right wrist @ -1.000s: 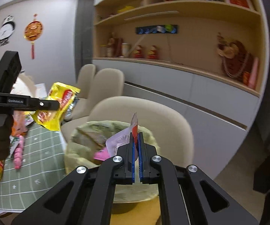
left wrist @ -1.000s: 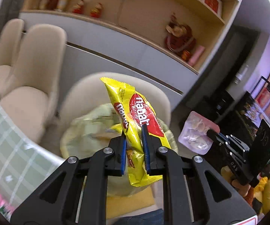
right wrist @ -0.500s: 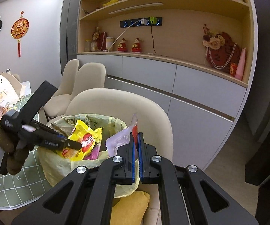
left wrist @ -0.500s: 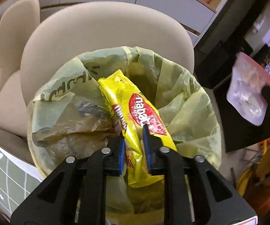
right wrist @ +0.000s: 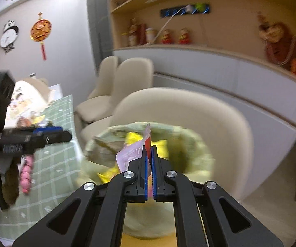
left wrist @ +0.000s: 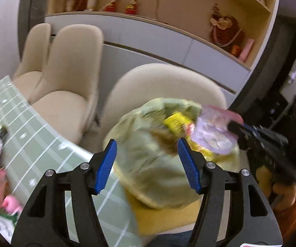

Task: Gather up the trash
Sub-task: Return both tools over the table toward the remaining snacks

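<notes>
Three beige chairs (left wrist: 69, 78), one trash bag (left wrist: 148, 156), two grippers (left wrist: 146, 160).

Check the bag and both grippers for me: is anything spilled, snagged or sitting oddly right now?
Nothing stands out. The yellow snack packet lies inside the green trash bag; nothing has spilled around it. The left gripper is empty, jaws opening. The right gripper is shut on a pale pink wrapper over the bag. Both views are blurred.

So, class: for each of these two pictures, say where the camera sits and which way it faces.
Left wrist: on the left gripper, angled down at the trash bag on a chair; its jaws are opening, empty.
Right wrist: on the right gripper, facing the same bag; shut on a pink wrapper.
Shared: bag, chair, green tablecloth, and each other's gripper.
</notes>
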### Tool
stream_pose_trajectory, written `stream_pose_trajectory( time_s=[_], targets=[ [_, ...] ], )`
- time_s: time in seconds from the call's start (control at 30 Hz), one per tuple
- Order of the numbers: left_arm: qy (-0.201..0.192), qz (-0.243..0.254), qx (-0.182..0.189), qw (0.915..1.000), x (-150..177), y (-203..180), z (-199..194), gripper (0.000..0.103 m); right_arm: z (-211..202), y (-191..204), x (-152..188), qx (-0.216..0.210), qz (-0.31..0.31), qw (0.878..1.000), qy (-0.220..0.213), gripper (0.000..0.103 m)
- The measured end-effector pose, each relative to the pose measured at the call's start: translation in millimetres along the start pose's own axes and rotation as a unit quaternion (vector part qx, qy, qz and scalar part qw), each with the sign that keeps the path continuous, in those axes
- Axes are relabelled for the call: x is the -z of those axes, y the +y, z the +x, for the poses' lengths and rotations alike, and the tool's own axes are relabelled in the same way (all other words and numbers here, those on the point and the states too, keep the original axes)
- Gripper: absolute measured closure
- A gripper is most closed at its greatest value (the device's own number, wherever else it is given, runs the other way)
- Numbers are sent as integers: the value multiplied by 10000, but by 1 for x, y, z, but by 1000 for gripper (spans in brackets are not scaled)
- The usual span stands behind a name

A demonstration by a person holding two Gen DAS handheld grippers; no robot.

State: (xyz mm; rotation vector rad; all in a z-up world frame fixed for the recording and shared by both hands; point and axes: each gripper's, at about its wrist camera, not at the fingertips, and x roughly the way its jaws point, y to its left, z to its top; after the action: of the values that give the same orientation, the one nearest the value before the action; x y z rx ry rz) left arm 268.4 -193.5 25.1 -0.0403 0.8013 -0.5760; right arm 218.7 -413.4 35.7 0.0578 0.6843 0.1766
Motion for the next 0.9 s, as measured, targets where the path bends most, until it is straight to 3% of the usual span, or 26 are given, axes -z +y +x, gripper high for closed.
stream_pose_trajectory(
  time_s=[0.1, 0.23, 0.4, 0.57, 0.67, 0.9],
  targets=[
    [84, -103, 12, 9999, 12, 17, -11, 45, 34, 9, -4, -42, -153, 9985, 516, 98],
    [110, -273, 78, 9995, 26, 39, -25, 45, 70, 13, 2, 324, -455, 9903, 1275, 98],
    [91, -510, 149, 9985, 37, 55, -26, 45, 71, 14, 6, 538, -500, 9869, 1433, 98],
    [180, -760, 226, 9967, 38, 70, -29, 45, 61, 15, 3, 462, -333, 9907, 1232, 93],
    [114, -932, 256, 9953, 37, 77, -41, 45, 45, 16, 6, 463, -154, 9944, 938, 64],
    [-235, -919, -177, 9953, 55, 102, -95, 44, -6, 35, 10, 542, -57, 9978, 368, 63]
  ],
)
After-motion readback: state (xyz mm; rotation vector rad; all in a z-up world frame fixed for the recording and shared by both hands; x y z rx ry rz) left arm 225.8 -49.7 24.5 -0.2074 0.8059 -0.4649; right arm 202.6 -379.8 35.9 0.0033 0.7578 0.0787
